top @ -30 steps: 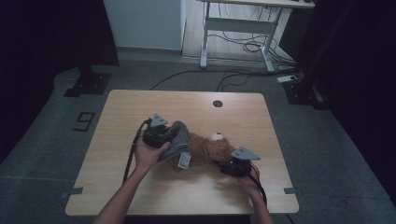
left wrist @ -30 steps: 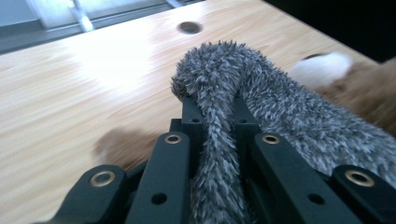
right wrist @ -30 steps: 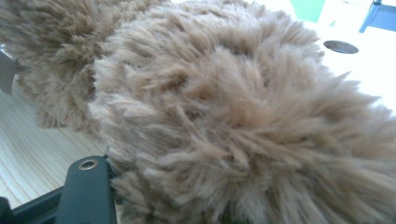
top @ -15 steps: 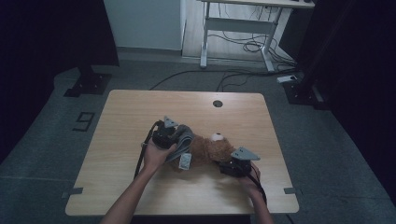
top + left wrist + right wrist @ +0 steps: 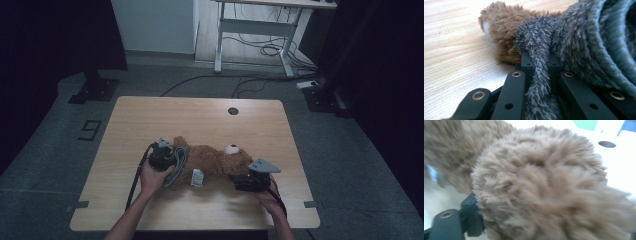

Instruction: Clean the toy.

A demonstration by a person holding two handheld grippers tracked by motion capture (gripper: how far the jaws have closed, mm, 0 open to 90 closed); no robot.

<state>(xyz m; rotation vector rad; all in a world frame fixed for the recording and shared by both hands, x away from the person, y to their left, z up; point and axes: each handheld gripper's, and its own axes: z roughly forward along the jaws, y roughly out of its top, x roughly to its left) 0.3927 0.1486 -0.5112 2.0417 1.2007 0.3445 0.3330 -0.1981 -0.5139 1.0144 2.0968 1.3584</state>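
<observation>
While the brown teddy bear (image 5: 220, 160) lies on its back across the wooden table (image 5: 200, 115), a grey fleece garment (image 5: 176, 162) is being worked onto its lower end. In the left gripper view a fold of that grey fleece (image 5: 539, 75) is pinched between the jaws of the left gripper (image 5: 162, 157), which are pressed together on it, with a brown foot (image 5: 499, 35) just beyond the jaw tips. The jaws of the right gripper (image 5: 250, 181) have just been opening; the bear's head (image 5: 544, 190) lies between them and against the one jaw in view, but whether the pads press on it cannot be told. From here, the bear could be dragged along the table rather than dressed if the head is let go while the fleece is pulled. The fleece could also be slipped from the pinch, since little cloth is held.
</observation>
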